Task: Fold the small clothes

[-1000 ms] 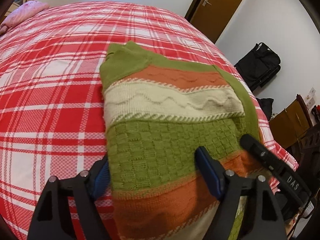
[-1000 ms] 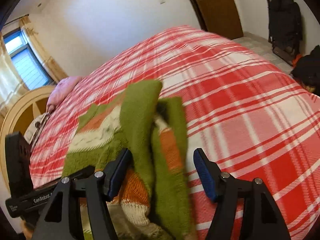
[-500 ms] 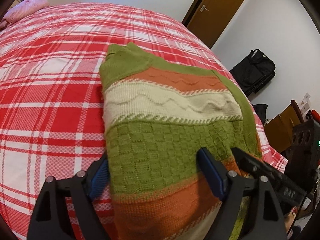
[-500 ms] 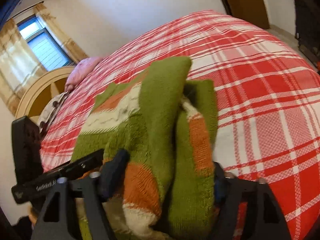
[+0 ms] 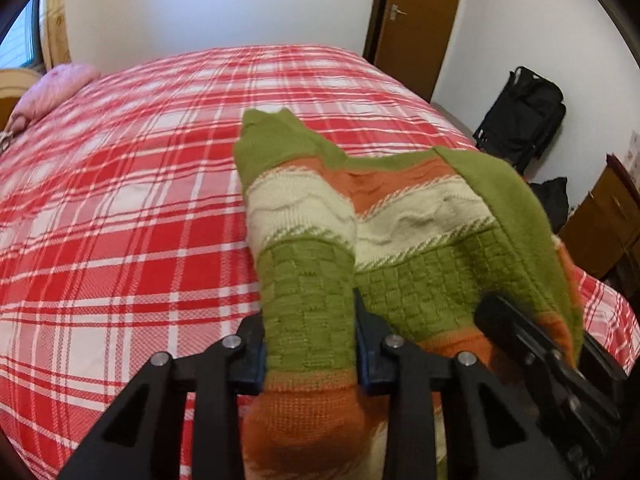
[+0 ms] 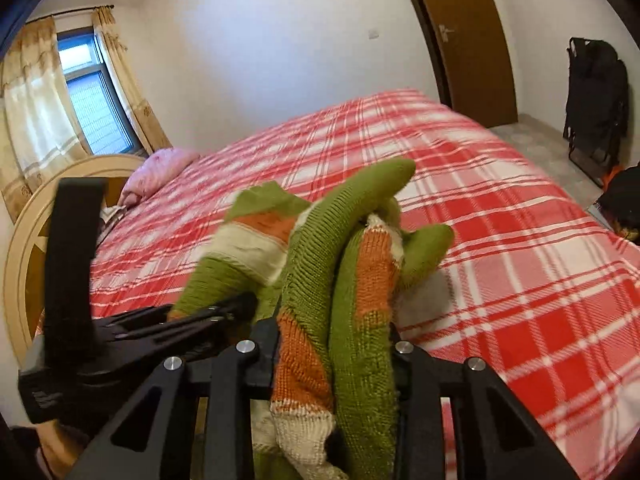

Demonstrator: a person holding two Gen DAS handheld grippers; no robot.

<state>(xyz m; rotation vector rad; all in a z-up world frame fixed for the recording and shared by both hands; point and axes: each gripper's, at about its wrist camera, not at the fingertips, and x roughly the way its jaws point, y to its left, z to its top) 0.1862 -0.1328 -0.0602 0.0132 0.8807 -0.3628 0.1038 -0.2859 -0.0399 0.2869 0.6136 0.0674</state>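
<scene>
Over the plaid bed (image 5: pixel 120 220), both claws (image 5: pixel 310 344) (image 6: pixel 334 364) clamp the seemingly lifted sweater (image 5: pixel 400 240)

Striped knit sweater (image 5: pixel 400 240), bunched, lifted

The sweater (image 5: pixel 312 280) was chunky knit wool, basket-weave green and ribbed orange, rough and matt. The bedspread (image 5: pixel 120 220) was smooth woven plaid cloth. The left gripper (image 5: pixel 310 354) was matt black plastic (bright metal screws), and the door (image 5: pixel 416 20), upper right, glossy brown wood.
</scene>
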